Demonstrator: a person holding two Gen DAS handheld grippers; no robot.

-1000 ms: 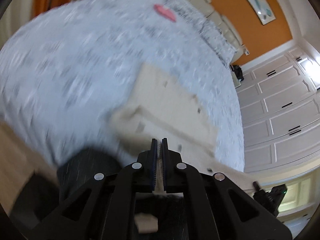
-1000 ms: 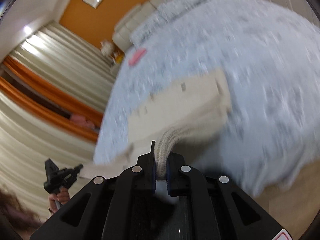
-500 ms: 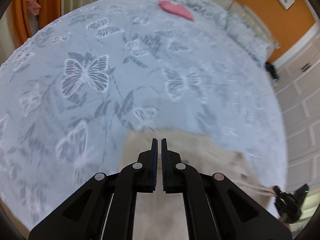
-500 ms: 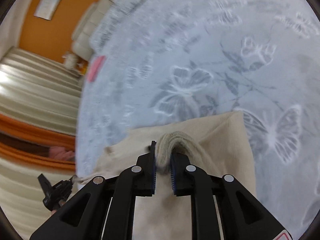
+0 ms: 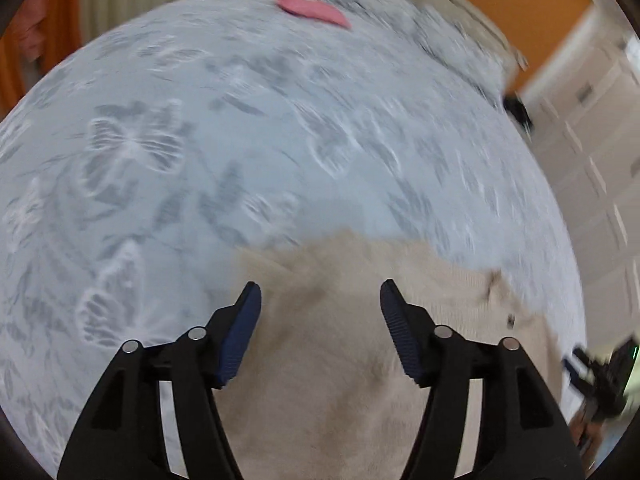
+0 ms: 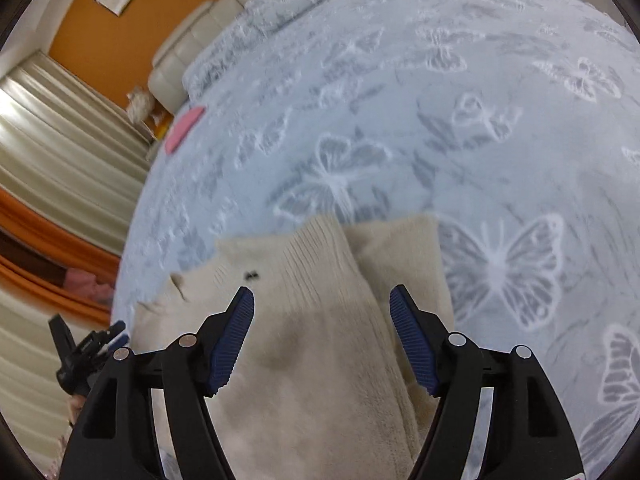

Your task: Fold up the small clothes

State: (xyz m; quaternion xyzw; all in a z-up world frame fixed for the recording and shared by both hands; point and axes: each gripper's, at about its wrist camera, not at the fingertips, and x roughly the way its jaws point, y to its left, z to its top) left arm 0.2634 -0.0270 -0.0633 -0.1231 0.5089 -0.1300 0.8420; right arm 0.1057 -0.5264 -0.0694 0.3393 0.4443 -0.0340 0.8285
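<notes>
A small cream knitted garment lies on the pale blue butterfly-print bedspread. My left gripper is open just above the garment's near left part and holds nothing. In the right wrist view the garment shows a ribbed cuff or hem folded over its top edge. My right gripper is open above it and holds nothing. The left gripper shows at the left edge of the right wrist view, and the right gripper at the right edge of the left wrist view.
A pink item lies far up the bed, also in the right wrist view. Grey-patterned pillows and a cream headboard sit at the bed's head. White wardrobe doors stand to the right, curtains to the left.
Both grippers carried the garment out over the bed, lowered it onto the bedspread and opened. The garment now lies released beneath them.
</notes>
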